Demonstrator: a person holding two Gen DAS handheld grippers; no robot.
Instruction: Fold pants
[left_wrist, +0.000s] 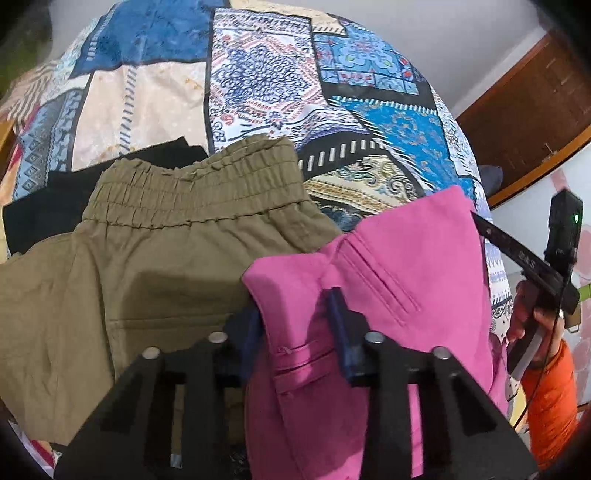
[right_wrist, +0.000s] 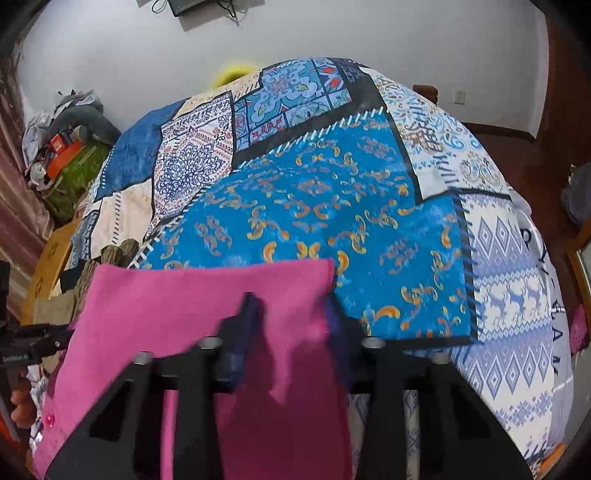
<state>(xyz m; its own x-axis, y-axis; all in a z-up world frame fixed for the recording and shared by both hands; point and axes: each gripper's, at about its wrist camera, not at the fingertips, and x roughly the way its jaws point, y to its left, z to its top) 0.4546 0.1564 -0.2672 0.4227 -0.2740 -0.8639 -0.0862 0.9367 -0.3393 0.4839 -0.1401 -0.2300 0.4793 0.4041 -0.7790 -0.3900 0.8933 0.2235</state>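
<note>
The left gripper (left_wrist: 295, 321) was clenched on the waistband edge of the pink pants (left_wrist: 388, 280), beside a belt loop, with the cloth pinched between its blue pads. The right gripper (right_wrist: 291, 325) was clenched on another edge of the same pants, near their far corner. The pink pants lay on the patchwork bedspread (right_wrist: 332, 192), at its near side, partly over the olive pants (left_wrist: 166, 236). The cloth looked light, soft and limp; I judge it will sag between the two grips, so hems and waistband corners are the best places to hold. Beyond the olive pants, a black garment (left_wrist: 44, 206) lay on the bedspread.
</note>
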